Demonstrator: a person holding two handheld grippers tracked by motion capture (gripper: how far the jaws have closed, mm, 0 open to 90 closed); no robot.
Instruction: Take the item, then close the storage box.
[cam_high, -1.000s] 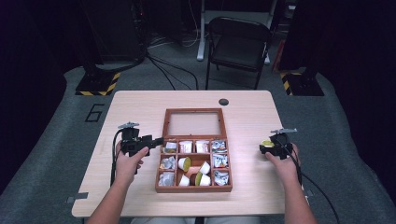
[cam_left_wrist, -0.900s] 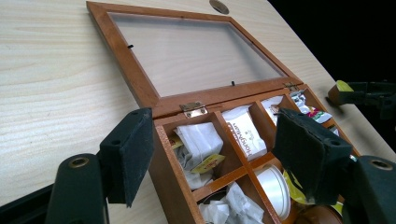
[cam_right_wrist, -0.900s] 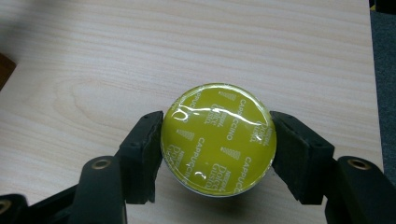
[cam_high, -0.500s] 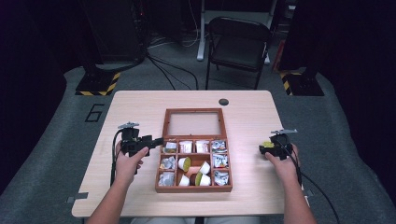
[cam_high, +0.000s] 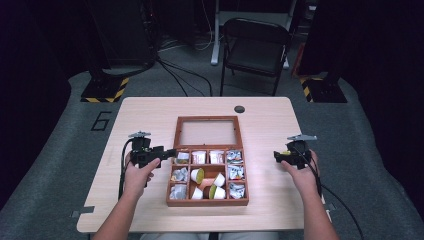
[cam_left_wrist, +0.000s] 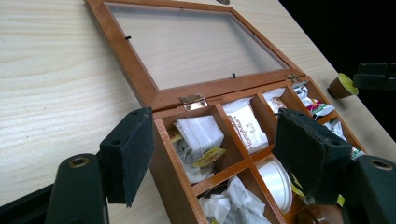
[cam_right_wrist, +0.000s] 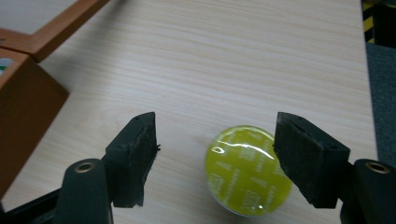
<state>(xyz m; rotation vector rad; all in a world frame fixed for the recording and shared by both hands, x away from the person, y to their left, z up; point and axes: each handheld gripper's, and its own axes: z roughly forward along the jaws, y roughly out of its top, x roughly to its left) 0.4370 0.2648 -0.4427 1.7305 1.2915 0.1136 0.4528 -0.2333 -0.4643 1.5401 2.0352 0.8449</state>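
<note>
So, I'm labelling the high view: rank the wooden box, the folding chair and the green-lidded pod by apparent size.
1. Folding chair, though it stands farther back, so its lead over the box is unsure.
2. Wooden box, counted with its open lid.
3. Green-lidded pod, plainly smallest, between the right gripper's jaws.

Pod between parted fingers on the counter

The right gripper (cam_right_wrist: 215, 158) has just been opening; a pod (cam_right_wrist: 247, 169) with a yellow-green foil lid stands on the pale wood counter (cam_right_wrist: 243, 60) between its black fingers (cam_right_wrist: 133, 156), close to the right one. A brown wooden box (cam_right_wrist: 25, 107) sits at the left.
</note>
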